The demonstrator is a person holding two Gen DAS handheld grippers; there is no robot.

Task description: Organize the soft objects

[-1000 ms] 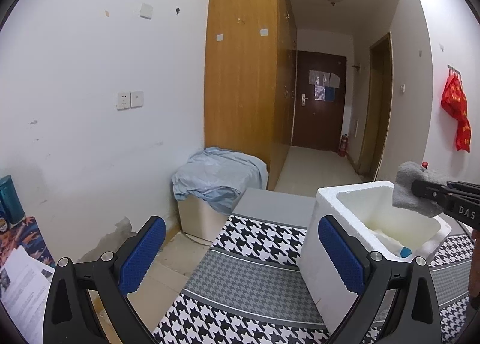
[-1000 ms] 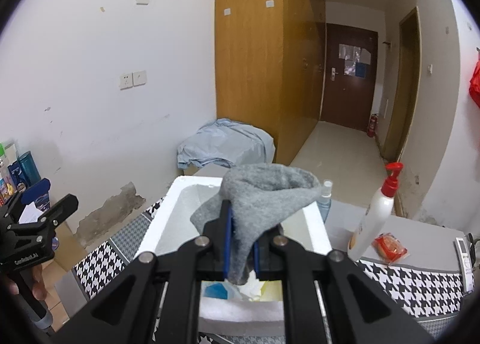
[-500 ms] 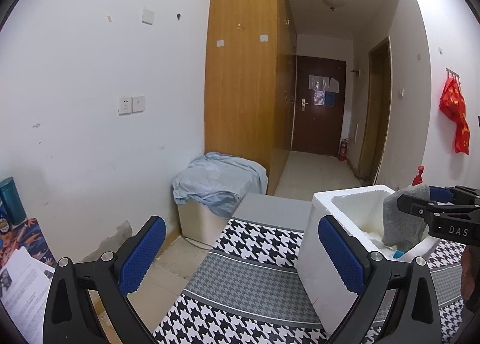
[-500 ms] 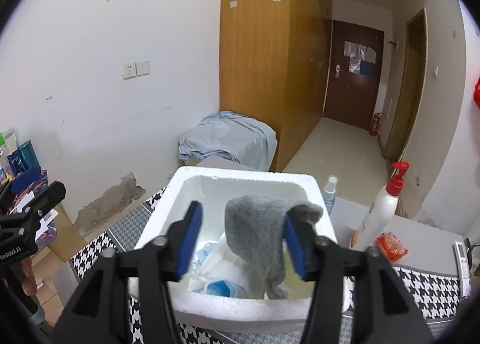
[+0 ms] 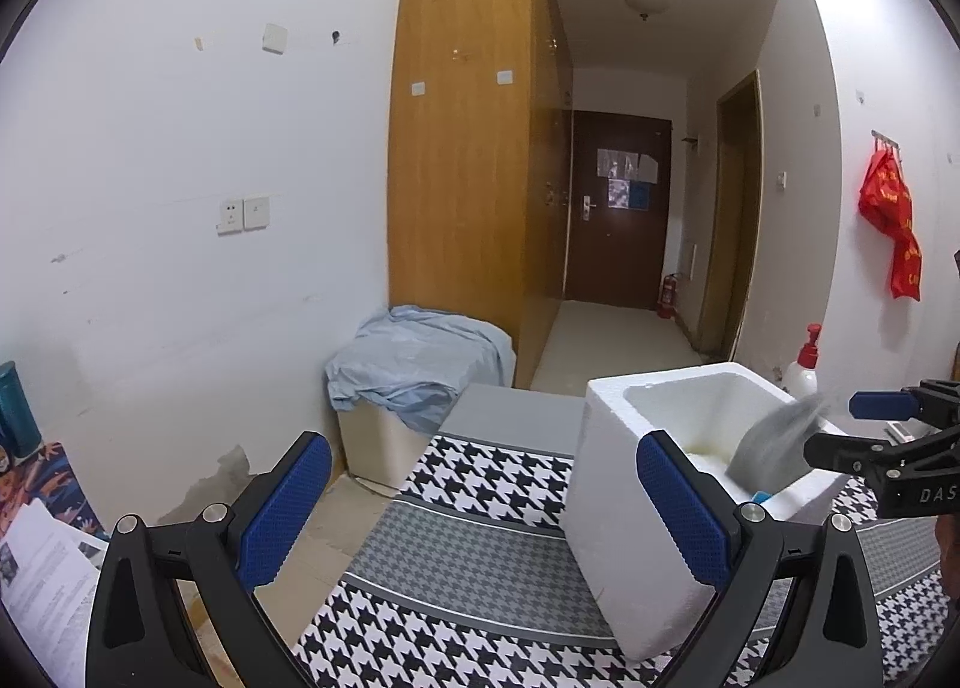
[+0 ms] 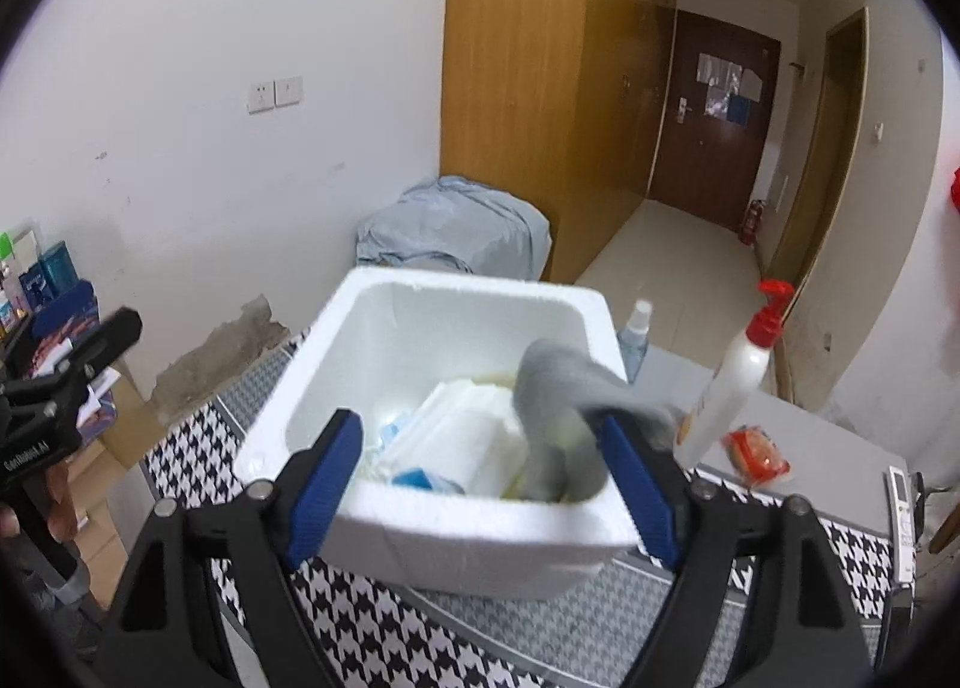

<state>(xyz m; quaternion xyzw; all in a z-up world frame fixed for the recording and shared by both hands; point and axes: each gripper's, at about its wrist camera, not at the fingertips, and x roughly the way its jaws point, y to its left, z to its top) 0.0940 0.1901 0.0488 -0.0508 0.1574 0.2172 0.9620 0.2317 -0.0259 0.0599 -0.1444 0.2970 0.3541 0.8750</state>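
2 grippers over the checked cloth, and the white foam box sits right under the right gripper, jaws wide apart, nothing held. The grey sock droops over the box's right inner corner, brushing the right finger, long axis hanging down into the box. The left gripper, jaws spread and holding nothing, sits well apart to the left.

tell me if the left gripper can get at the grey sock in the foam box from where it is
Probably yes. The left gripper is open and empty, and the foam box has no lid, but the grey sock lies at the far side by the right gripper, which crowds that corner.
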